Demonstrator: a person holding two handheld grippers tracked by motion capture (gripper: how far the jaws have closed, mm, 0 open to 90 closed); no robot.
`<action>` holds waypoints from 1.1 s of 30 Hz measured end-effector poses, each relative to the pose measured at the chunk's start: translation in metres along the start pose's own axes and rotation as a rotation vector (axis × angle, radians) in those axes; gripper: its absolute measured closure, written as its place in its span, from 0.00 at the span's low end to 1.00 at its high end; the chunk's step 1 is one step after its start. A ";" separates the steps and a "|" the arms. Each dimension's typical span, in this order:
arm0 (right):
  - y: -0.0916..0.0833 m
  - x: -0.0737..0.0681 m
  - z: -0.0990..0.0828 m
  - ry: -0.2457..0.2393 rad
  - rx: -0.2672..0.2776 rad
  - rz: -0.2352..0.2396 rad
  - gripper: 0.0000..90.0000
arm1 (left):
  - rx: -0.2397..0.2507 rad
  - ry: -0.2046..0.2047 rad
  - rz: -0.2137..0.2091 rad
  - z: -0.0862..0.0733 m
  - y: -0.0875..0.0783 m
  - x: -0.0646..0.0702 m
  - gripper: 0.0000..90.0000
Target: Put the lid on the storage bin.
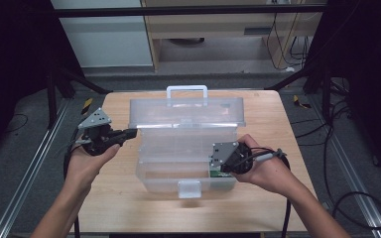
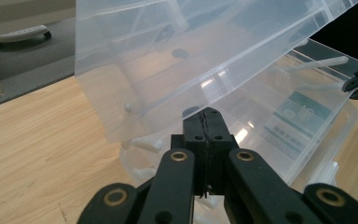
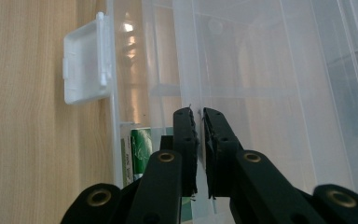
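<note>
1. Clear plastic storage box (image 1: 186, 148) sits mid-tabletop (image 1: 258, 208), long axis left-right; lid (image 1: 187, 112) raised at the far side, handle (image 1: 187, 92) far, white latch (image 1: 189, 188) near.
2. Left hand-held gripper (image 1: 129, 133) lies level, pointing right at the box's left end, jaws clenched, whether on the lid's edge I cannot tell.
3. Right hand-held gripper (image 3: 199, 122) tips into the box's near-right corner, nearly clenched on a clear wall.
4. Translucent box; green packet (image 3: 141, 147) inside.

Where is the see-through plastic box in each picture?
High view: the clear box sits mid-table, lid raised, between both grippers.
Left gripper view: it spreads across the top and right, past the shut jaws.
Right gripper view: it spans the middle and right.
Shared landmark: the green packet inside.
</note>
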State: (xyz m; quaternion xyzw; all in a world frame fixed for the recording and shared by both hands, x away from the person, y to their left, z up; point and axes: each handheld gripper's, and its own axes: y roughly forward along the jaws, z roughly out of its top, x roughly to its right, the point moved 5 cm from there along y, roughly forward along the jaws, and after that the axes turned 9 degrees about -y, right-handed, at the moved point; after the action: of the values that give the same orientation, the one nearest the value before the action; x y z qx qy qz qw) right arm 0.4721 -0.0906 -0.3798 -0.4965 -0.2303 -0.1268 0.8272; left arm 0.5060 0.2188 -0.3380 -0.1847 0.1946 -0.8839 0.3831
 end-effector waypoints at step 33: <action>-0.022 -0.010 0.000 0.035 0.017 -0.050 0.89 | -0.013 -0.005 -0.031 -0.018 0.000 0.005 1.00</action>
State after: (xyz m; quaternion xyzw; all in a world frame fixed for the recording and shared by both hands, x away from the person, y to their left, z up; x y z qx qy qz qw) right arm 0.4539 -0.1008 -0.3684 -0.4812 -0.2290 -0.1541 0.8320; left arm 0.4938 0.2185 -0.3528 -0.1922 0.1964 -0.8880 0.3687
